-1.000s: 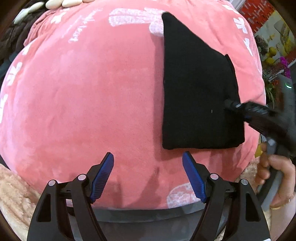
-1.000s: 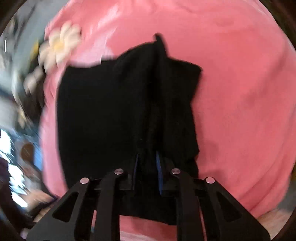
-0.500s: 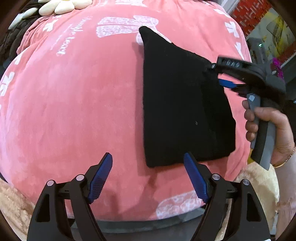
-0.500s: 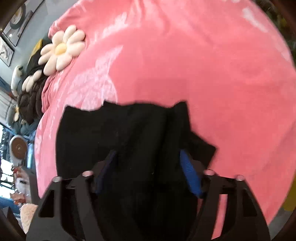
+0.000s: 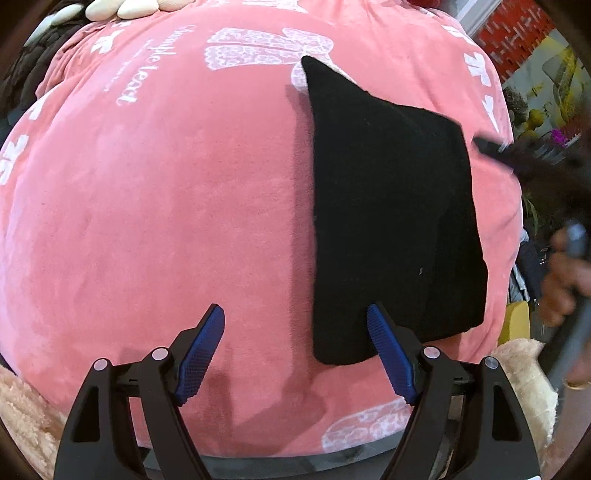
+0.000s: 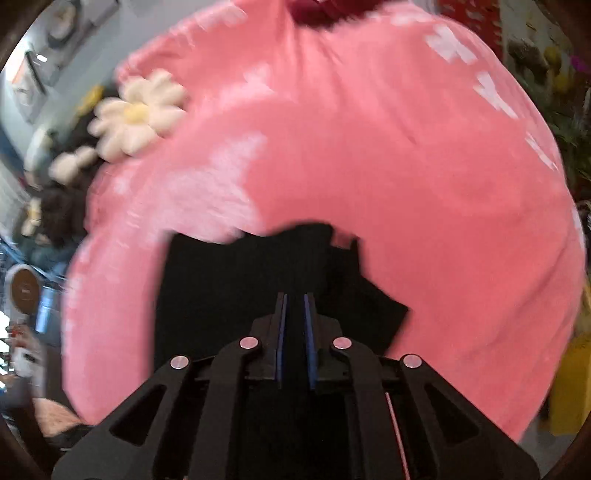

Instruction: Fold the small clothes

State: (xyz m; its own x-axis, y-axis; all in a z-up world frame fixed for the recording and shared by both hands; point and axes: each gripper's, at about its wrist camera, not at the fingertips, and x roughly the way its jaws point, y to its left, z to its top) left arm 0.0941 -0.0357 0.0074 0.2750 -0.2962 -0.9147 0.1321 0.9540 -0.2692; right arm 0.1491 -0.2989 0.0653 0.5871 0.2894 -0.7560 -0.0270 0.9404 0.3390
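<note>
A small black garment (image 5: 388, 221) lies folded flat on the right part of a pink plush blanket (image 5: 166, 221). My left gripper (image 5: 295, 339) is open and empty, just in front of the garment's near left corner. My right gripper (image 6: 294, 314) has its blue pads nearly together with nothing between them, hovering above the black garment (image 6: 229, 288). In the left wrist view the right gripper (image 5: 517, 155) is a blur past the garment's right edge, held by a hand.
A white daisy-shaped cushion (image 6: 136, 110) and dark cushions (image 6: 59, 206) lie at the blanket's far left. A beige fluffy rug (image 5: 524, 369) lies below the blanket's edge. Plants and a red brick wall (image 5: 517, 33) stand at the right.
My right gripper opened and let go of the garment, then closed empty and pulled back to the right. The garment now lies flat. My left gripper moved slightly closer.
</note>
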